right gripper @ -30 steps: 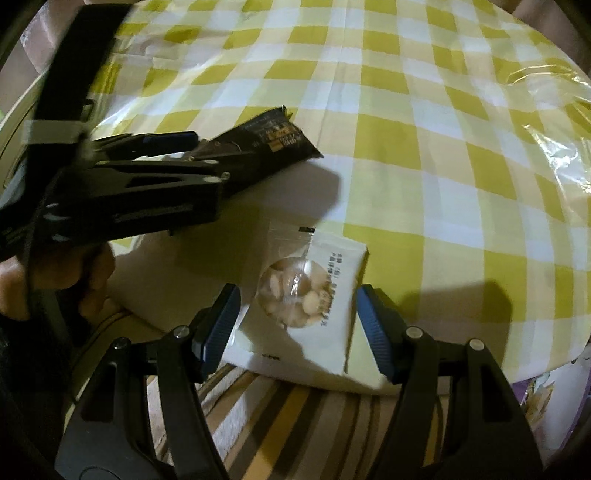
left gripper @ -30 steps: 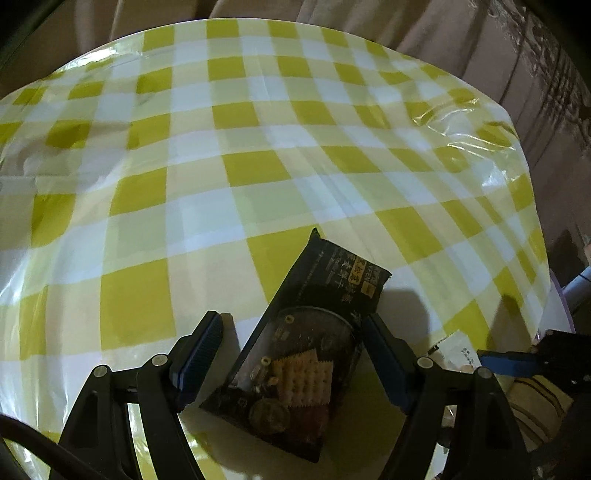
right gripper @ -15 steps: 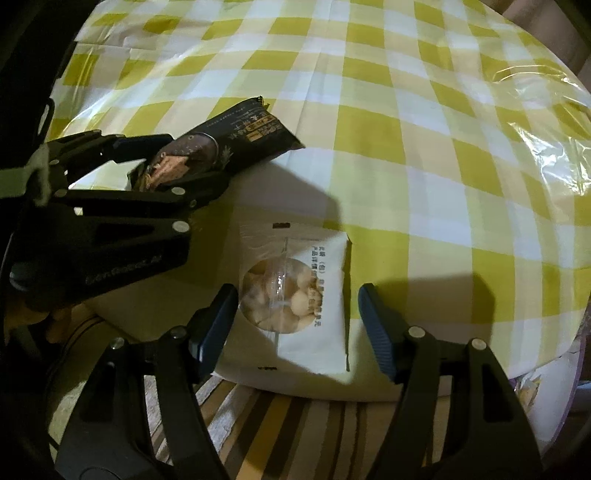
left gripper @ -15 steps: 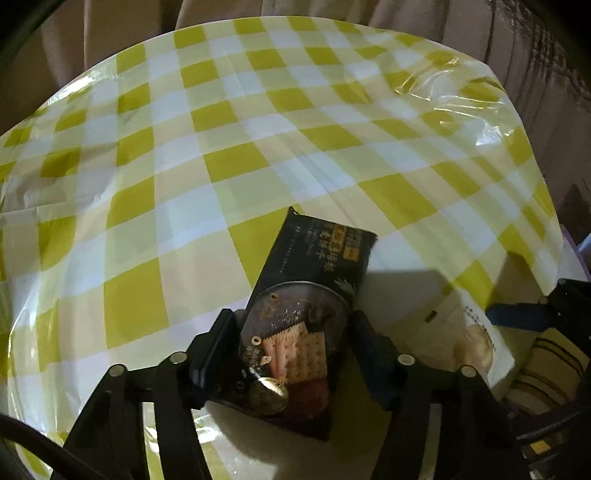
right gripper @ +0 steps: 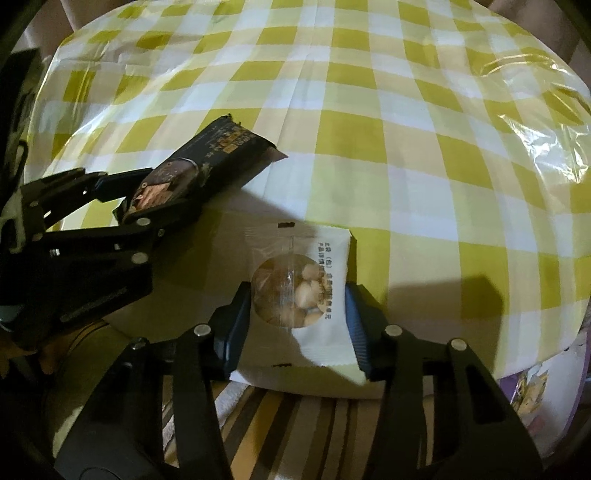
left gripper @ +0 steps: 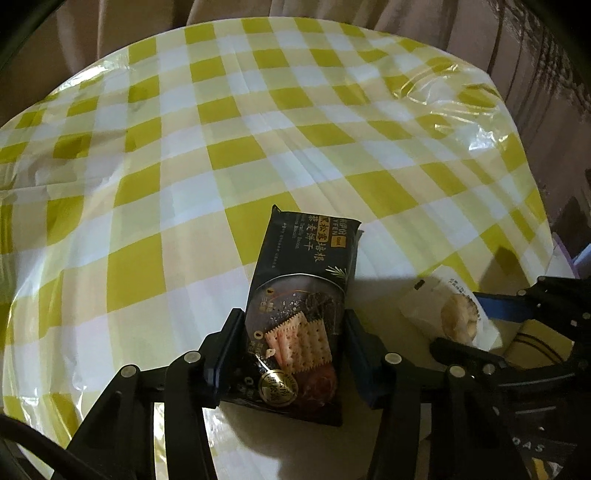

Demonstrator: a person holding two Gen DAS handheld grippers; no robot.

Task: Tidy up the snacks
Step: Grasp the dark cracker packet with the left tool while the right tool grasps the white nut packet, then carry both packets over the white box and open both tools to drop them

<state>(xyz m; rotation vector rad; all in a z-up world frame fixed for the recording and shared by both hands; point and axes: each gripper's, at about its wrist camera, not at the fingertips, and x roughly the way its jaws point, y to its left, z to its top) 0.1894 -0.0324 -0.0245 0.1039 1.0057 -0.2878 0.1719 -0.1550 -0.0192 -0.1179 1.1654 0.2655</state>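
A black cracker packet (left gripper: pixel 301 314) sits between the fingers of my left gripper (left gripper: pixel 295 332), which is shut on its sides and holds it tilted above the yellow checked tablecloth (left gripper: pixel 221 147). The packet also shows in the right wrist view (right gripper: pixel 199 170). My right gripper (right gripper: pixel 297 306) is shut on a white nut packet (right gripper: pixel 306 288) with a round clear window, at the table's near edge. The white packet also shows in the left wrist view (left gripper: pixel 447 314), with the right gripper (left gripper: pixel 517 325) around it.
The round table (right gripper: pixel 369 110) is covered by the checked cloth under clear plastic. A striped cushion or fabric (right gripper: pixel 295 424) lies below the near edge. A purple and white bag (right gripper: pixel 535 391) sits at the lower right. Curtains (left gripper: pixel 332 14) hang behind.
Both grippers have closed from open onto their packets. The left one has lifted the black packet and turned it more upright. The right one has closed on the white packet.
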